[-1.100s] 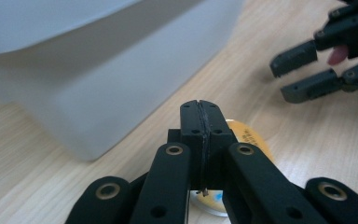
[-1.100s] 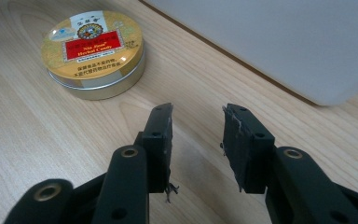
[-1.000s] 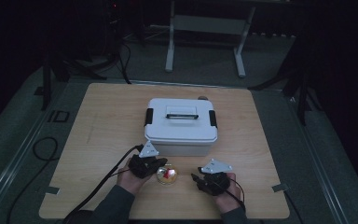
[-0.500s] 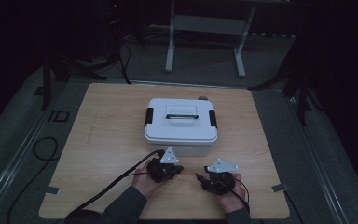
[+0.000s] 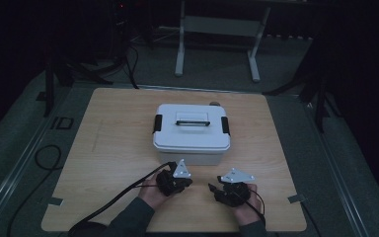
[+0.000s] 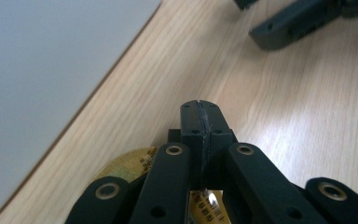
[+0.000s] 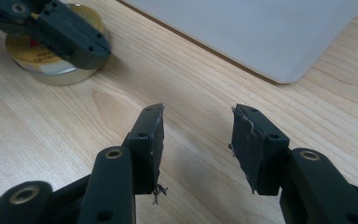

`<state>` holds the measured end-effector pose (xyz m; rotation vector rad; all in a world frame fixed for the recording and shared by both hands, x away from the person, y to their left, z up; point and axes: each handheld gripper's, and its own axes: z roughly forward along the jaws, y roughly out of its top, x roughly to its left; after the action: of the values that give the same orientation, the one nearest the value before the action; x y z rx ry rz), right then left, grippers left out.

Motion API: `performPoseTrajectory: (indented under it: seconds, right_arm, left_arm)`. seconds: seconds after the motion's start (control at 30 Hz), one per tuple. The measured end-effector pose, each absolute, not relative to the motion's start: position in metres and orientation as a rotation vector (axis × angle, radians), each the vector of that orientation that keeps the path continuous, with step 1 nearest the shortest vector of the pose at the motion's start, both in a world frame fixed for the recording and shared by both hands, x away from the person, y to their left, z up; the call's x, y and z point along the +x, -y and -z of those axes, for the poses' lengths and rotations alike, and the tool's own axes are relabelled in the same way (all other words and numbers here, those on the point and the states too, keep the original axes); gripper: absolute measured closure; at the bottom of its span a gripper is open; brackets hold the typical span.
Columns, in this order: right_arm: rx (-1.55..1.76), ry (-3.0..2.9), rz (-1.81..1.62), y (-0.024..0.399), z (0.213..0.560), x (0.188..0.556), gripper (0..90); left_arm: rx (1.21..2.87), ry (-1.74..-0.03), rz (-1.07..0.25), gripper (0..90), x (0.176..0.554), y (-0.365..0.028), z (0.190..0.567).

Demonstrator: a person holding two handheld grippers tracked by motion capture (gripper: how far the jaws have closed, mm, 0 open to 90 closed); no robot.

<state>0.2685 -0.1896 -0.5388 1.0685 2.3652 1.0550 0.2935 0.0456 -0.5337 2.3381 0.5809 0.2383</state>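
**Two tongs, one tin, one box**

Nearest the tabletop's (image 5: 103, 148) front edge are two tongs, one in each hand. The left tongs (image 5: 176, 178) have their jaws pressed flat together with nothing between them, and they hang just over the single round tin (image 7: 51, 58), which lies on the wood at the front, left of centre. The right tongs (image 5: 229, 190) sit just beside them, toward the front right; their jaws have just been opening and stand apart over bare wood, gripping nothing. Behind both, at the middle of the tabletop, stands one white box (image 5: 191, 132), lid on, with one handle on top and two dark side latches.
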Motion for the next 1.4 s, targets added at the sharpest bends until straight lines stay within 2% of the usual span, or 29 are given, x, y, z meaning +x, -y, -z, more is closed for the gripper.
performPoseTrajectory:
  seconds: [0.77, 0.9, 1.13, 1.4]
  right_arm:
    - [1.066, -2.356, -1.066, 0.193, 0.536, 0.267, 52.9]
    - [1.063, -2.361, -1.063, 0.192, 0.537, 0.268, 52.9]
    - [1.062, -2.365, -1.06, 0.191, 0.537, 0.267, 52.9]
    - [1.056, -2.371, -1.058, 0.19, 0.538, 0.267, 52.9]
  left_arm:
    - [2.322, -0.742, -0.325, 87.9, 0.292, -0.122, 0.523]
    - [2.274, -0.712, -0.278, 87.9, 0.286, -0.119, 0.517]
    - [2.327, -0.659, -0.213, 89.5, 0.277, -0.101, 0.525]
    - [2.4, -0.676, -0.276, 89.8, 0.28, -0.103, 0.53]
